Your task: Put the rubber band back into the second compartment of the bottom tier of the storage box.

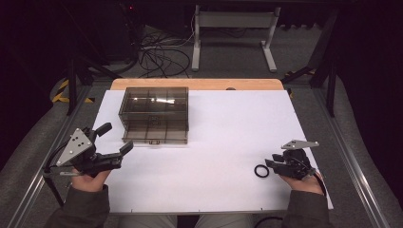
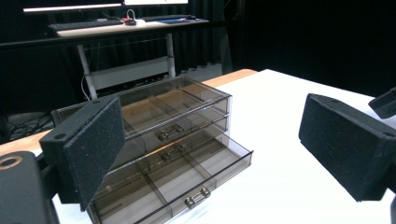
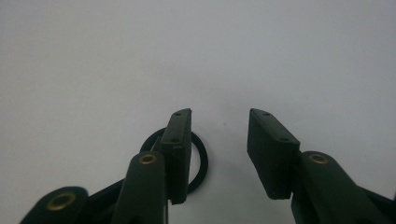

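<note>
Lab: dark curtains, floor cables point(image 1: 159, 57), desk monitors point(image 2: 105, 3).

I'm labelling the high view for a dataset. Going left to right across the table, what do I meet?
left tongs → smoky clear drawer box, bottom drawer pulled out → black ring lying flat → right tongs.

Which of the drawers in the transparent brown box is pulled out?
The bottom drawer of the drawer box is pulled out; its empty compartments show. The two drawers above it sit flush with the front.
</note>
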`<state>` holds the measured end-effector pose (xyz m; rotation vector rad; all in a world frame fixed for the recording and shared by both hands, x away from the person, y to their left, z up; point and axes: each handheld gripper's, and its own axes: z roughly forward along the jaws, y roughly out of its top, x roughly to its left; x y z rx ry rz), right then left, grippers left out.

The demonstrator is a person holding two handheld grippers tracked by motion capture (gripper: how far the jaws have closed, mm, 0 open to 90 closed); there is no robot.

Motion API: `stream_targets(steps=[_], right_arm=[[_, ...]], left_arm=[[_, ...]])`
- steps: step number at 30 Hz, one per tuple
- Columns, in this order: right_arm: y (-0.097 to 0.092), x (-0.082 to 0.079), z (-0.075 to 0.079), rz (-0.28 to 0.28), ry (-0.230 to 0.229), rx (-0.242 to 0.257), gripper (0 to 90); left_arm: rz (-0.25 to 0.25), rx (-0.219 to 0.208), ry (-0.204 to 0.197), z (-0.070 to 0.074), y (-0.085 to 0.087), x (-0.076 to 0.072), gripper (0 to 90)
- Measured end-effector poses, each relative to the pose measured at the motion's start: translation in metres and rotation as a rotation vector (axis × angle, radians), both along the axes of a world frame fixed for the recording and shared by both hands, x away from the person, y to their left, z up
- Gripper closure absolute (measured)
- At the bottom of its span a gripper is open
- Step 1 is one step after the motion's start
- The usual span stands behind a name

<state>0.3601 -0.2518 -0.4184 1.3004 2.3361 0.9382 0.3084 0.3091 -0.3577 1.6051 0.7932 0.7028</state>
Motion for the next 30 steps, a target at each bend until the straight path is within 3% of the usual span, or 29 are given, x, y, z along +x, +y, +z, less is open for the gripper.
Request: stream_targets(steps=[17,20,30], right_arm=[[0.008,0.005,-0.016,0.04,0.073,-0.061,67.8],[0.009,0.006,-0.019,0.051,0.08,-0.092,69.2],[0.013,0.005,-0.02,0.049,0.073,-0.131,73.6]], left_arm=[[-0.004,0.002,0.004,-0.001,-0.001,0.0,8.0],[-0.006,0.003,0.004,-0.001,-0.001,0.0,8.1],[-0.008,0.005,-0.003,0.0,-0.002,-0.001,8.1]])
